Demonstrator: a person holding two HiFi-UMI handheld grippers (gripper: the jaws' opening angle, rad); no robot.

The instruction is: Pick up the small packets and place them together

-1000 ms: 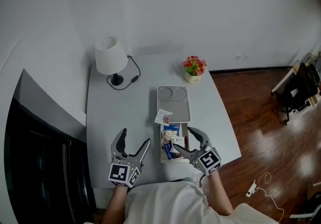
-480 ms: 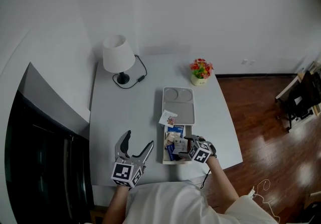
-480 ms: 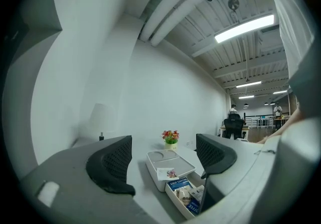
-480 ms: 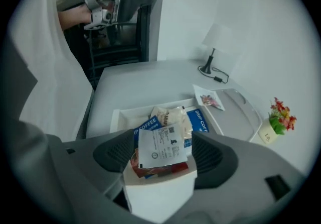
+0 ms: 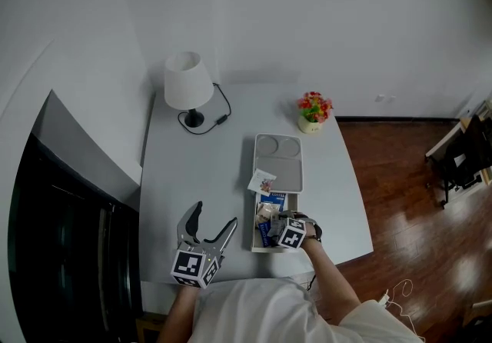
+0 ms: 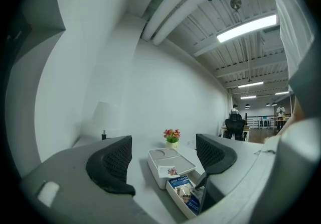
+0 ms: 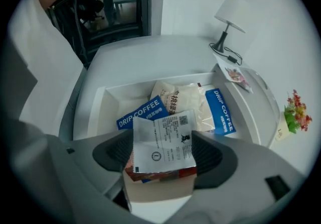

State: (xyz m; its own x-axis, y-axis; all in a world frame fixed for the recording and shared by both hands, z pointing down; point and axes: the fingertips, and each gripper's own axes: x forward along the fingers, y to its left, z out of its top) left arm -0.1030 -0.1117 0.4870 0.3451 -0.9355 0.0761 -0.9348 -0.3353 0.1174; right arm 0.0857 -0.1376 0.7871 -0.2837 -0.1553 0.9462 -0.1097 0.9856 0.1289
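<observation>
Right gripper [image 7: 163, 157] clamped on a white packet [image 7: 161, 142] above the white box [image 7: 100, 98] of drip-coffee packets [image 7: 220, 110], left gripper [image 6: 165, 168] jaws apart and empty, over the grey table [image 5: 200, 172]

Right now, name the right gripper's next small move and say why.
Probably open the right gripper to drop its white packet: the pads appear to clamp it over the drip coffee packets in the open box.
</observation>
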